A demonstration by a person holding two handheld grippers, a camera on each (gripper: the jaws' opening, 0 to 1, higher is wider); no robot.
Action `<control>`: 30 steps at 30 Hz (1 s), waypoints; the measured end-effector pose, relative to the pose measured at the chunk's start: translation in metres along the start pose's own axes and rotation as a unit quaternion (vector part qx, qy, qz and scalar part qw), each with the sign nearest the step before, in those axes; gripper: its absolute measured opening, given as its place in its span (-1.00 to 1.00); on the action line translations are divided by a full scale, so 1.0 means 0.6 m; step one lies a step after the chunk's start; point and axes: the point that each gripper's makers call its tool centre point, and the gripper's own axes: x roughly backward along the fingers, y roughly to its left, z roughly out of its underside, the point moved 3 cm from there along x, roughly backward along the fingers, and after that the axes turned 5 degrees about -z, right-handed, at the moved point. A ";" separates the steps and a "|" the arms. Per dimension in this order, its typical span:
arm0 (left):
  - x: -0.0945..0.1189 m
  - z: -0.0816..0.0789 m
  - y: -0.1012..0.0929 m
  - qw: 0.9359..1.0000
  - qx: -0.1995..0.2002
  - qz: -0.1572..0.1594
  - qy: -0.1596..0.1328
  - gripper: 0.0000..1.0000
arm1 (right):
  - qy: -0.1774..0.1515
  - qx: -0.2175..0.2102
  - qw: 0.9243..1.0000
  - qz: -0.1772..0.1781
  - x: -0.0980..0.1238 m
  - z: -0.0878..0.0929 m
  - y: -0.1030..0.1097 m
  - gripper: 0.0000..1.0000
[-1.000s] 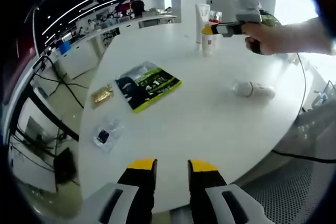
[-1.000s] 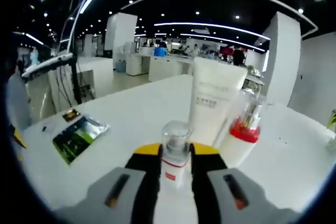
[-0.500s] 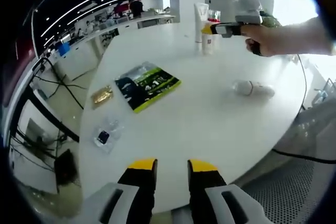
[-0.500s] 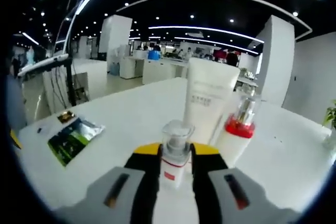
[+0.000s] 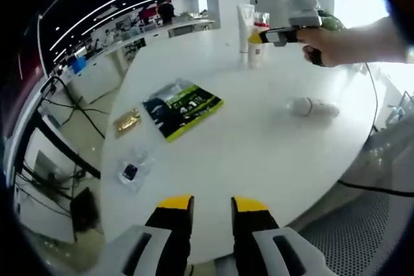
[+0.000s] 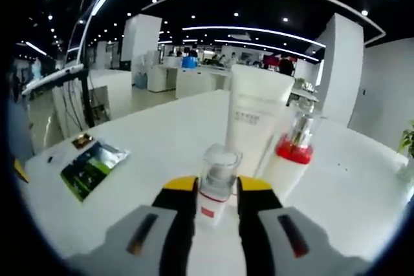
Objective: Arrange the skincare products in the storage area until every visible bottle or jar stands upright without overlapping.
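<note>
Right gripper [image 6: 216,189]: we saw jaws flanking small pump bottle [image 6: 217,182], centre | left gripper [image 5: 212,206]: spread, empty, bottom centre.

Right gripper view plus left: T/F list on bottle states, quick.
1. The small pump bottle stands upright between the right gripper jaws. True.
2. The white tube lies flat. False: it stands upright.
3. A white bottle lies on its side on the table. True.
4. The left gripper holds a jar. False: nothing between its jaws.
5. The red-collared bottle stands beside the tube. True.
</note>
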 end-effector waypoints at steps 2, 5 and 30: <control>-0.001 0.001 0.000 1.000 -0.002 0.001 0.001 -0.52 | -0.001 -0.001 1.000 -0.001 0.000 -0.002 -0.001 -0.48; -0.001 0.001 0.000 1.000 -0.005 0.000 0.001 -0.52 | 0.001 0.002 1.000 -0.001 0.000 -0.001 -0.001 -0.47; -0.001 0.003 0.000 1.000 -0.012 -0.002 0.004 -0.52 | 0.013 -0.014 1.000 -0.007 0.001 0.013 -0.004 -0.30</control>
